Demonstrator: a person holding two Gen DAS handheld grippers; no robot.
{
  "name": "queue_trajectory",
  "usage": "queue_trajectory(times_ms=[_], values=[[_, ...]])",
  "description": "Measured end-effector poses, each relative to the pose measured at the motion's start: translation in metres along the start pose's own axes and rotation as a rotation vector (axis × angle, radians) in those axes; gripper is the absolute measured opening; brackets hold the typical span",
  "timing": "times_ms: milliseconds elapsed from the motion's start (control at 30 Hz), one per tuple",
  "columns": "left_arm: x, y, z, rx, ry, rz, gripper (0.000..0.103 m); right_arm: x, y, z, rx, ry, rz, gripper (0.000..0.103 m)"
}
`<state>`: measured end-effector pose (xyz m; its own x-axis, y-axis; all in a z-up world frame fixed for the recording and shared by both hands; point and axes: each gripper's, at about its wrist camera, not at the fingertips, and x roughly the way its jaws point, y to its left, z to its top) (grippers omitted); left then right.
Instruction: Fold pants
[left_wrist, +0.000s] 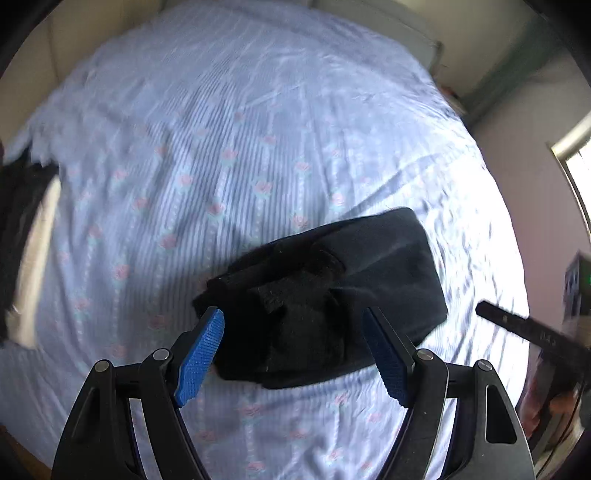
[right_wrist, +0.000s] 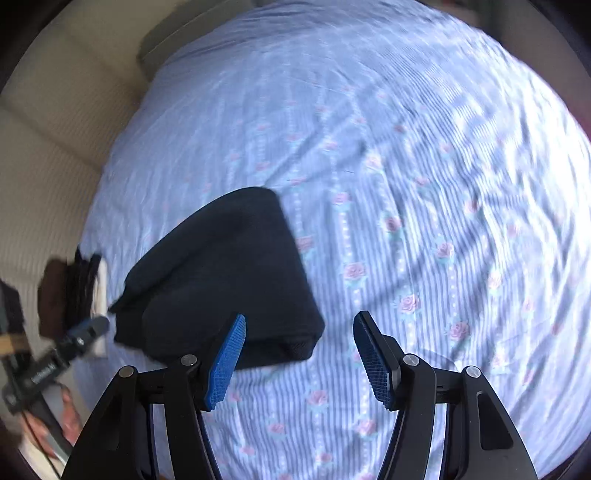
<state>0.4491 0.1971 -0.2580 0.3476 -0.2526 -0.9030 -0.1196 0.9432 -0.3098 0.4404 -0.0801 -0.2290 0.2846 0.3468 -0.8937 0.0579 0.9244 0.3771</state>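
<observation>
The black pants (left_wrist: 332, 295) lay folded into a compact bundle on the bed sheet (left_wrist: 221, 147), a pale blue striped cloth printed with small pink roses. In the left wrist view the bundle's long axis ran from lower left to upper right, with the smooth folded end pointing to the upper right and a bunched, ribbed portion, probably a cuff or waistband, turned toward the camera. In the right wrist view the same pants (right_wrist: 229, 277) ran from lower left toward the upper middle, tapering to a rounded corner at the far end. The left gripper (left_wrist: 293, 354) hung above the near, bunched end with its blue-padded jaws spread wide and holding nothing. The right gripper (right_wrist: 299, 358) hovered over bare sheet just to the right of the bundle, likewise spread and empty; its left pad overlapped the bundle's near edge in the picture, though contact could not be judged. The cloth appeared matte and dark, with few visible creases. A stack of dark and light folded garments (right_wrist: 86, 291) lay at the sheet's left edge, well apart. Both views were motion-blurred.
</observation>
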Motion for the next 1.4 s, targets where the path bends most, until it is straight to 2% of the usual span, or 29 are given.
queue_trajectory(times_ms=[67, 167, 267, 367, 400, 433, 533, 600, 767, 933, 1067, 1233, 1400], values=[[0.013, 0.009, 0.002, -0.106, 0.035, -0.023, 0.077, 0.006, -0.005, 0.002, 0.026, 0.01, 0.016, 0.062], [0.033, 0.021, -0.001, -0.224, 0.085, 0.017, 0.077, 0.01, -0.007, 0.001, 0.002, 0.028, 0.019, 0.062], [0.051, 0.028, -0.006, -0.286, 0.139, 0.037, 0.079, 0.013, -0.002, -0.013, -0.068, 0.05, 0.015, 0.062], [0.058, 0.031, -0.009, -0.332, 0.146, 0.017, 0.08, 0.025, 0.004, -0.028, -0.151, 0.106, 0.007, 0.062], [0.06, 0.032, -0.008, -0.35, 0.145, 0.007, 0.075, 0.034, 0.007, -0.032, -0.175, 0.129, 0.0, 0.062], [0.061, 0.035, -0.008, -0.371, 0.144, -0.019, 0.058, 0.039, 0.008, -0.034, -0.185, 0.142, 0.002, 0.062], [0.064, 0.042, -0.01, -0.441, 0.145, -0.092, 0.03, 0.064, 0.011, -0.034, -0.187, 0.187, 0.002, 0.062], [0.056, 0.045, -0.007, -0.475, 0.133, -0.133, 0.025, 0.071, 0.013, -0.03, -0.176, 0.187, 0.013, 0.062], [0.019, 0.041, 0.001, -0.419, 0.03, -0.162, 0.021, 0.081, 0.024, -0.018, -0.207, 0.155, -0.001, 0.062], [-0.004, 0.035, 0.01, -0.363, -0.032, -0.12, 0.021, 0.093, 0.038, -0.014, -0.283, 0.144, -0.061, 0.061], [-0.002, 0.034, 0.003, -0.343, -0.015, -0.089, 0.02, 0.075, 0.031, -0.015, -0.251, 0.054, -0.13, 0.058], [0.022, 0.044, -0.011, -0.39, 0.026, -0.081, 0.02, 0.071, 0.04, -0.028, -0.317, 0.027, -0.256, 0.058], [0.026, 0.051, -0.017, -0.377, 0.03, -0.093, 0.021, 0.07, 0.048, -0.037, -0.371, 0.027, -0.301, 0.058]])
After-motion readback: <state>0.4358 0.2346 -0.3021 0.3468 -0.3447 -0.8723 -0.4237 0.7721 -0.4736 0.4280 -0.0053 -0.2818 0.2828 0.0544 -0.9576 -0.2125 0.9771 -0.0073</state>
